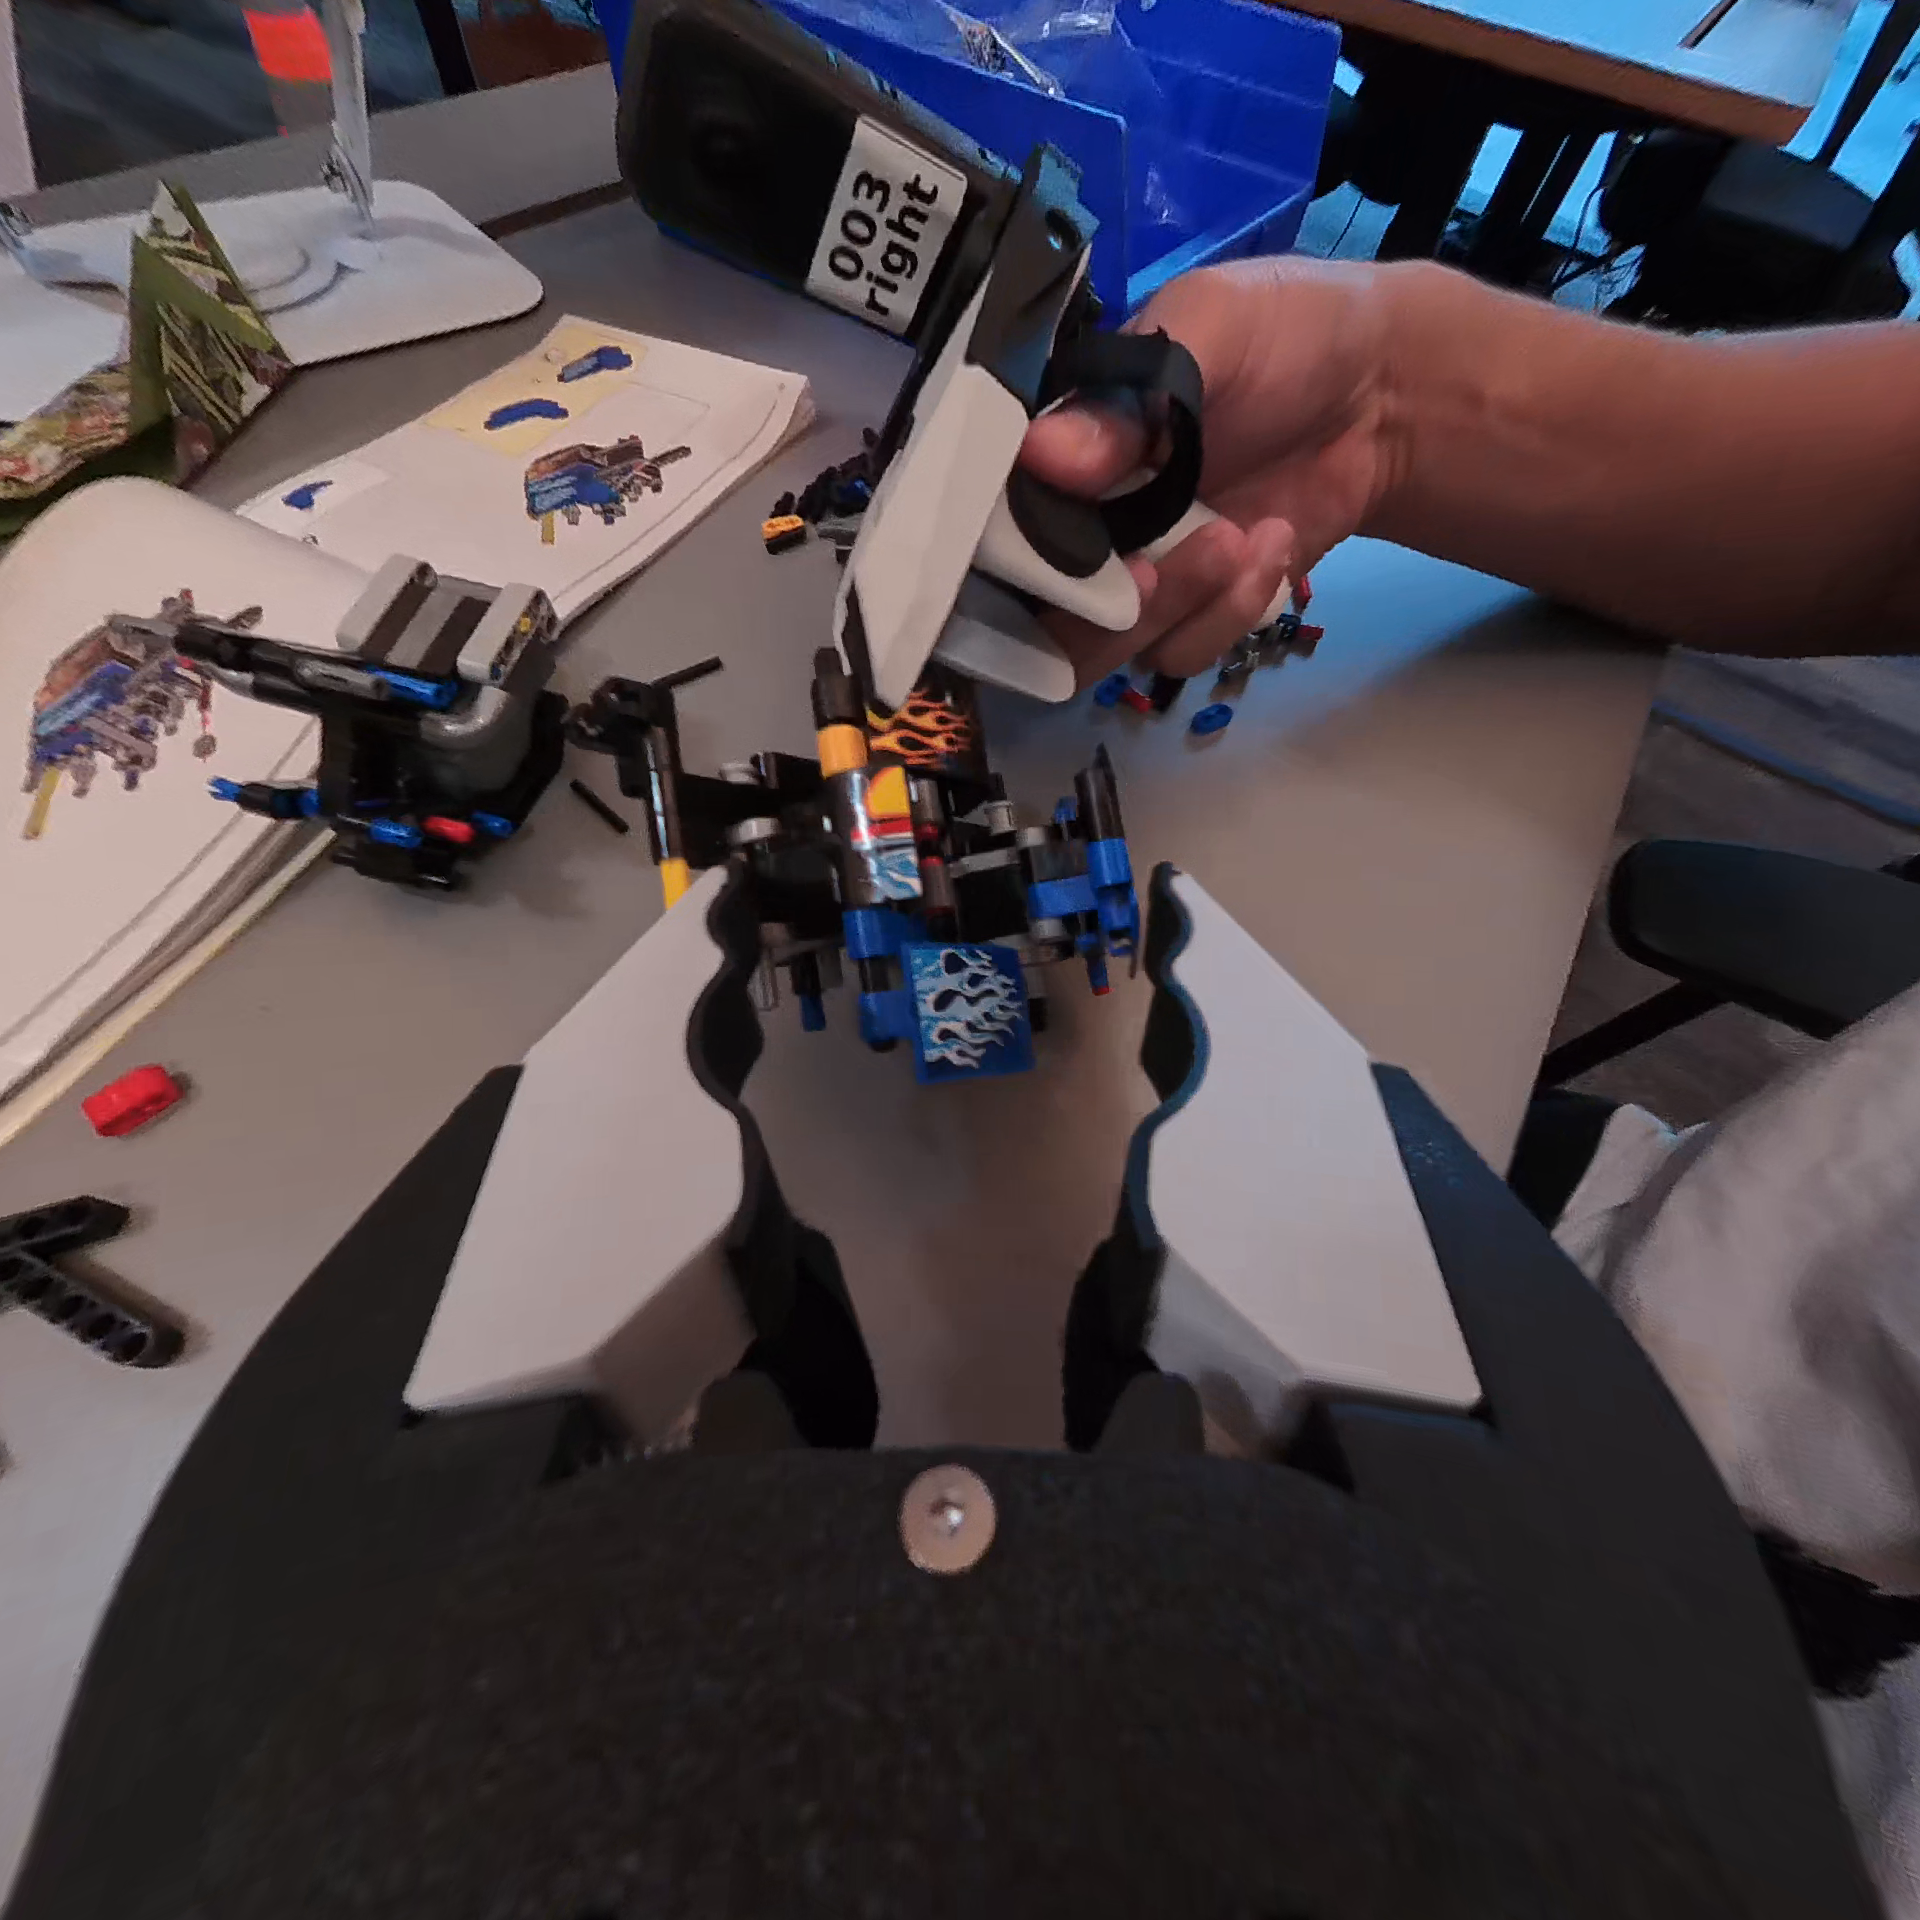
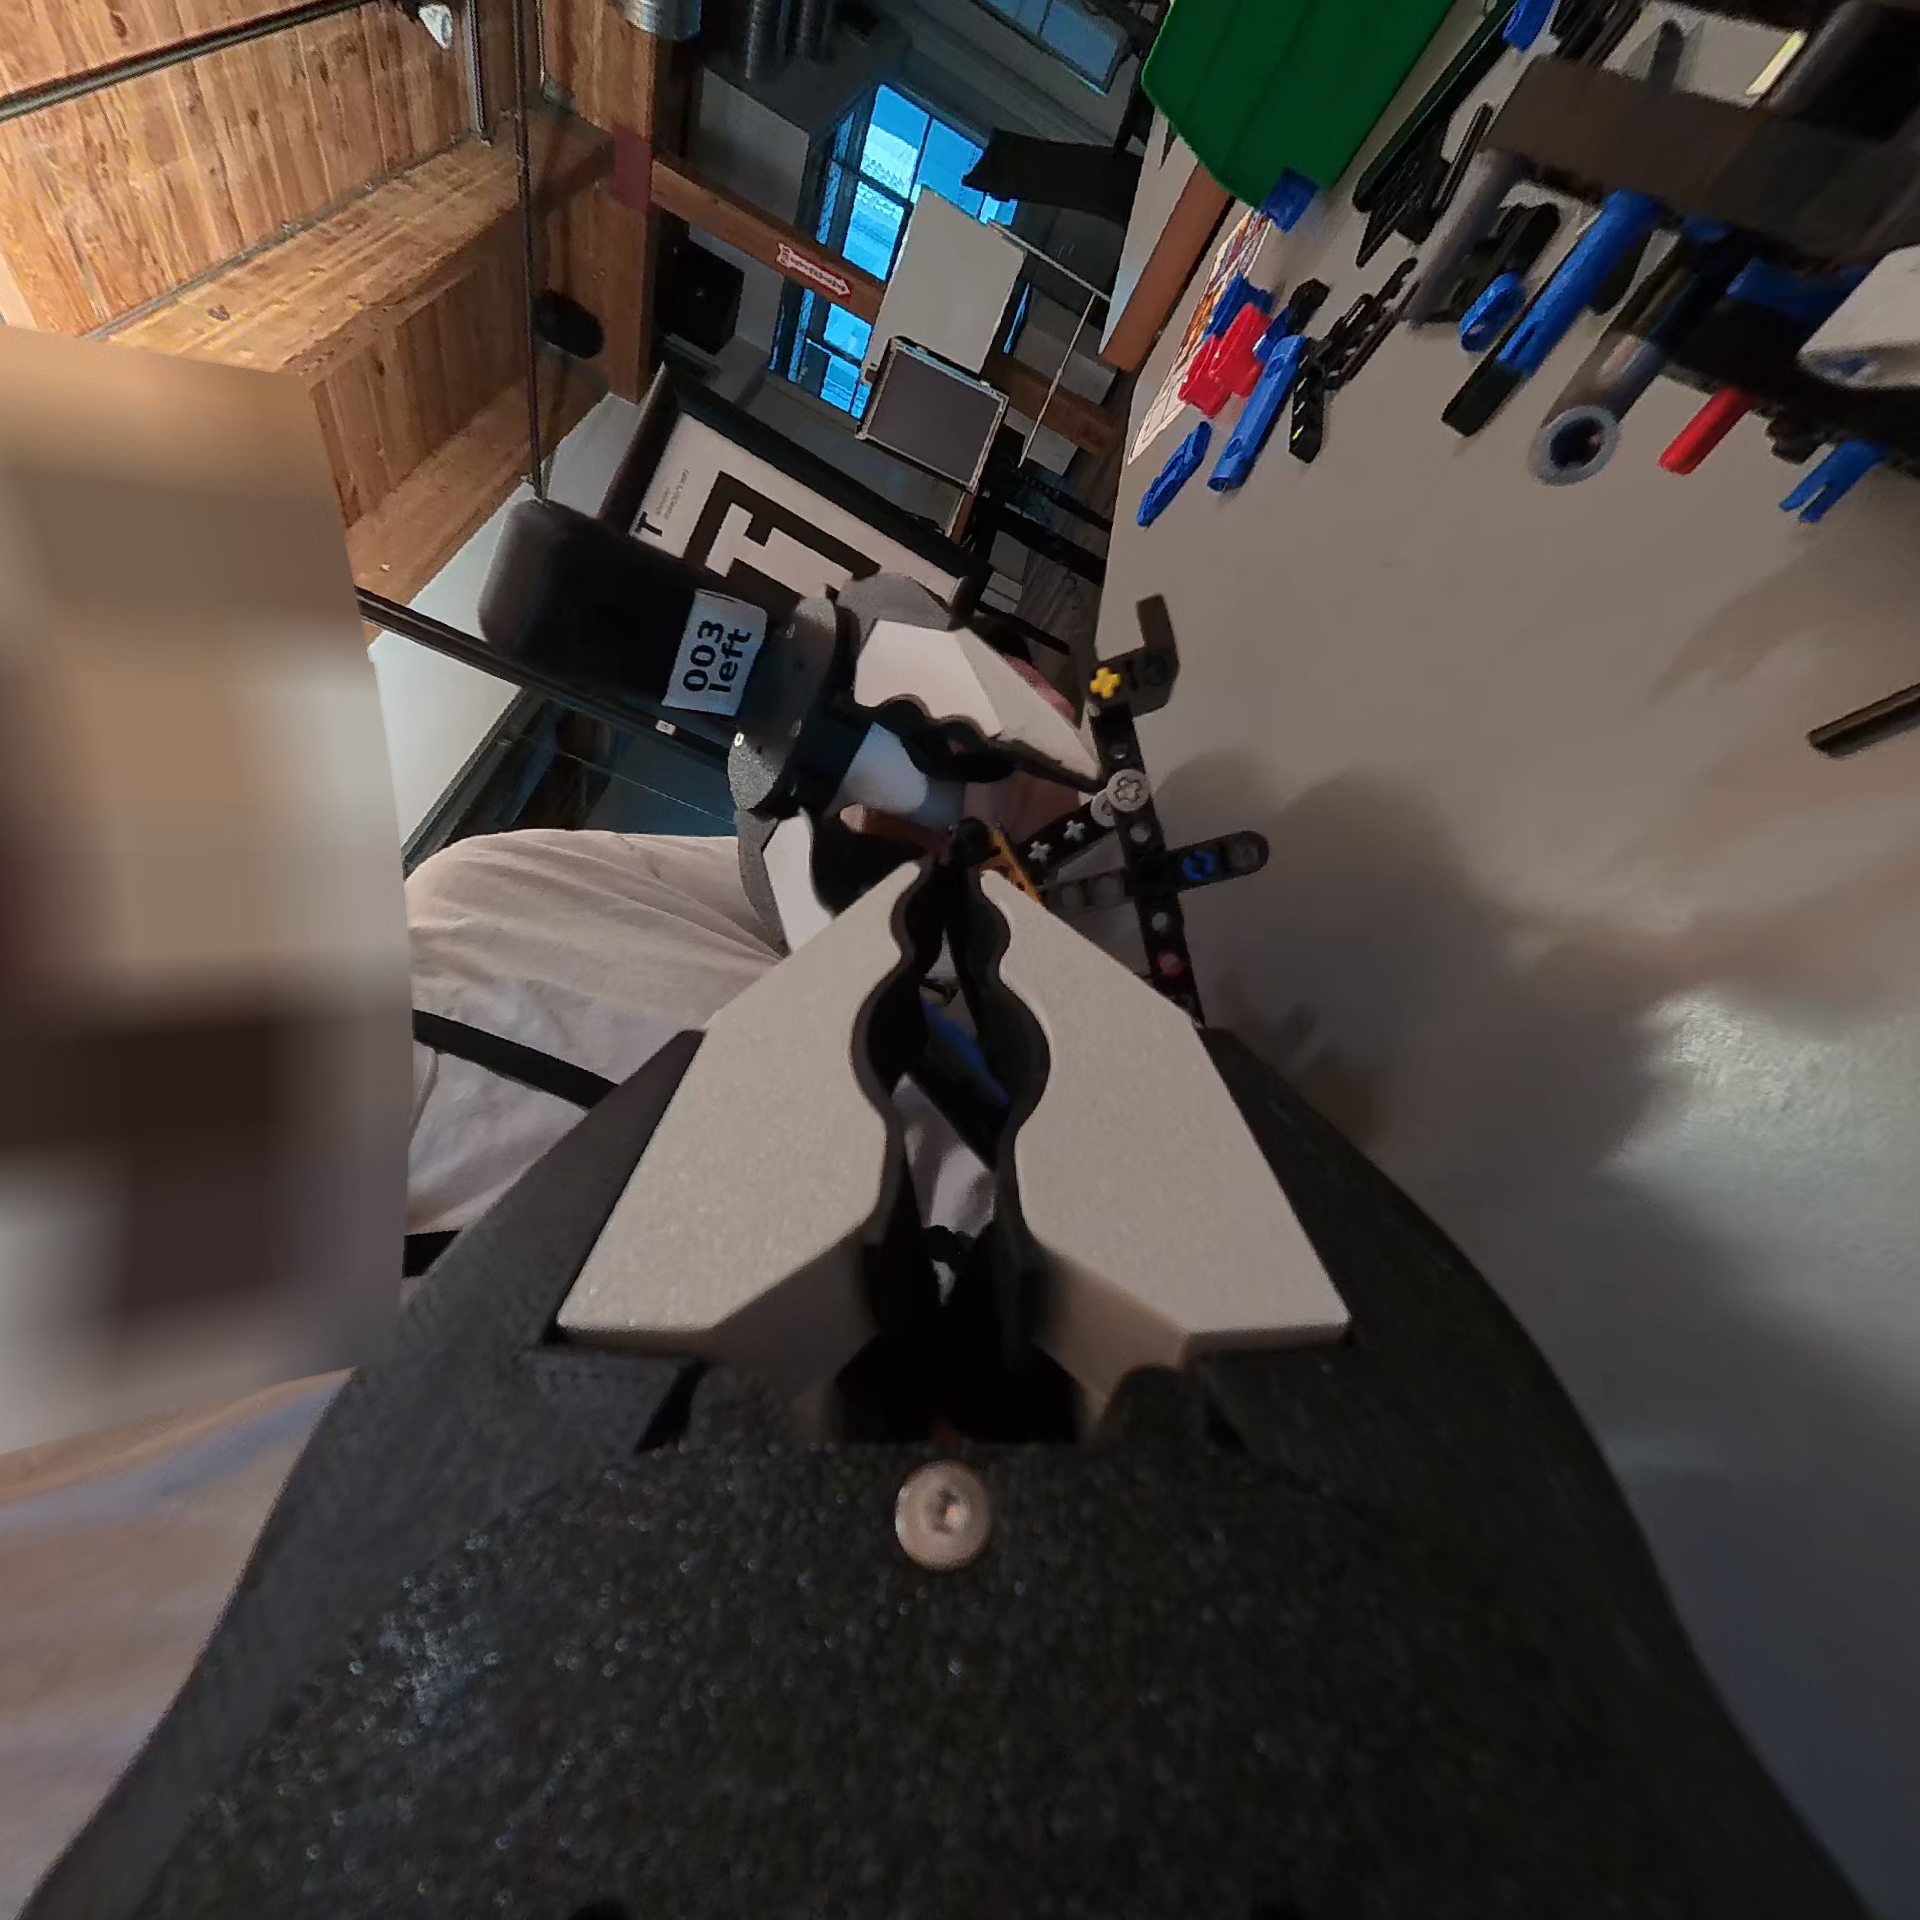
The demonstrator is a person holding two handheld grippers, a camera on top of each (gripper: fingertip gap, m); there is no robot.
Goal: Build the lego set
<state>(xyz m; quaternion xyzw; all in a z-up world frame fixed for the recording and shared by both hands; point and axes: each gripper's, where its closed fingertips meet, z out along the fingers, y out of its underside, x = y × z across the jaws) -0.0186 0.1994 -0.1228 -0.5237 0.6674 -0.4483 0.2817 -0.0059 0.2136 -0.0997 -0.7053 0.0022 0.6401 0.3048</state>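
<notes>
A black and blue lego vehicle model with flame stickers stands on the grey table. My left gripper is open, its fingertips on either side of the model's near end, the left fingertip very close to it. My right gripper, held by a hand, comes down from above and is shut on a black part at the model's top. In the right wrist view my right gripper is closed on that black part, with the model's beams and the left gripper just beyond.
A second grey and black subassembly rests on the open instruction booklet. A red piece and a black beam lie at left. Loose pieces lie behind the model. A blue bin stands at the back. Loose blue and red parts show in the right wrist view. The grippers are tip to tip, or close to it. The red piece lies around 15 centimetres away from my left fingertips.
</notes>
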